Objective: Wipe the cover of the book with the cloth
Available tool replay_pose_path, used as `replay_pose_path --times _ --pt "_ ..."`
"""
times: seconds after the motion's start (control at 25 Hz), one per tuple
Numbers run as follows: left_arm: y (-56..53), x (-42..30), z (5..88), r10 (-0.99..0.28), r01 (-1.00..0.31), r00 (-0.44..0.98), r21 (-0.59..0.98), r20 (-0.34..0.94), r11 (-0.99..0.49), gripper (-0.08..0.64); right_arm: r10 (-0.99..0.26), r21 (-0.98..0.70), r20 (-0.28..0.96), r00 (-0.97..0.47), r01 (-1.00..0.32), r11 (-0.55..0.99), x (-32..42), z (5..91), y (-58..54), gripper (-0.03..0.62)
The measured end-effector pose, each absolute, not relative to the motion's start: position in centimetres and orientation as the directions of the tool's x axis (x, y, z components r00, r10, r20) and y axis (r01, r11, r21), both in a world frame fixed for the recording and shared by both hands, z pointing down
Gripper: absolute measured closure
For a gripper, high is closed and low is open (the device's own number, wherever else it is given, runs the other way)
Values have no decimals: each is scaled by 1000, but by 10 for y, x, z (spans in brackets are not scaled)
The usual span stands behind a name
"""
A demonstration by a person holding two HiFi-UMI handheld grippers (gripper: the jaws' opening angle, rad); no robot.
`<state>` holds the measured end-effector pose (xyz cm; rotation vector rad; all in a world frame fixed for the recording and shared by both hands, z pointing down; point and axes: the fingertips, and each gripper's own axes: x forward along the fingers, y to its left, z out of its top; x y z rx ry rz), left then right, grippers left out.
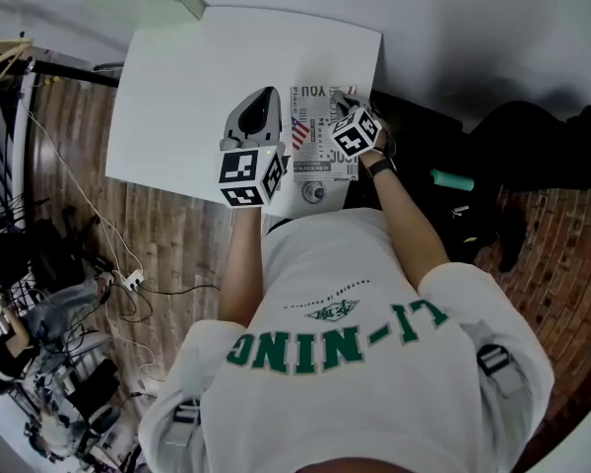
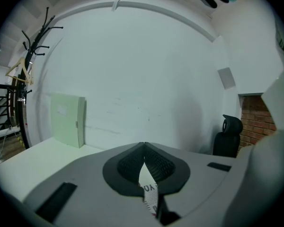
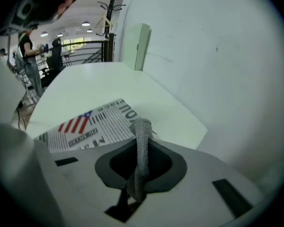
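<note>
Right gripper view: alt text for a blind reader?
The right gripper is shut on a grey cloth. Beyond it a book with a flag-printed cover lies on a white table, a pale green panel standing at the wall behind.

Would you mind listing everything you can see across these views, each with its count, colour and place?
book: one, white cover with black print and a red-and-blue flag, at the table's near edge
cloth: one, grey, over the book
table: one, white, against the wall
board: one, pale green, leaning on the wall at the table's far corner
coat rack: one, black, beyond the table
office chair: one, black, beside the table
cables: several, pale and dark, on the wooden floor
left gripper: one, grey, shut on the book's edge
right gripper: one, grey, shut on the cloth
shirt: one, white with green lettering, on the person
</note>
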<state>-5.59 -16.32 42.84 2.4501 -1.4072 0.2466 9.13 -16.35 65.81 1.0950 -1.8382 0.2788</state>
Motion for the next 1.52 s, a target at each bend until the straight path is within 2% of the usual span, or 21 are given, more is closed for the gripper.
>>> replay_pose_path --times 0.2,0.44,0.68,1.12,1.24,1.36,1.52 --pt "-160 -94 430 -850 -904 428 154 307 -400 548 -507 55 773 -381 -756 652 4 652 -168 549" --pt "-153 -120 430 -872 -927 375 142 315 -347 548 -441 107 799 -409 -625 773 -47 666 -160 549" --pt "-155 -114 431 -862 -918 396 147 316 -368 548 -477 127 801 -363 -675 727 -17 668 -156 548" --pt "-166 -49 438 -792 -851 524 165 314 -498 548 -566 105 800 -199 -882 459 120 667 -141 548" --pt "-163 -53 440 -797 -857 514 165 317 -488 548 -575 85 797 -185 -908 410 123 668 -140 552" --pt "-161 -71 440 -817 -877 481 164 319 -452 548 -541 96 823 -172 -897 431 112 668 -142 551" --pt "-158 -96 440 -844 -903 429 163 321 -397 548 -516 -25 781 -353 -842 538 41 657 -149 551"
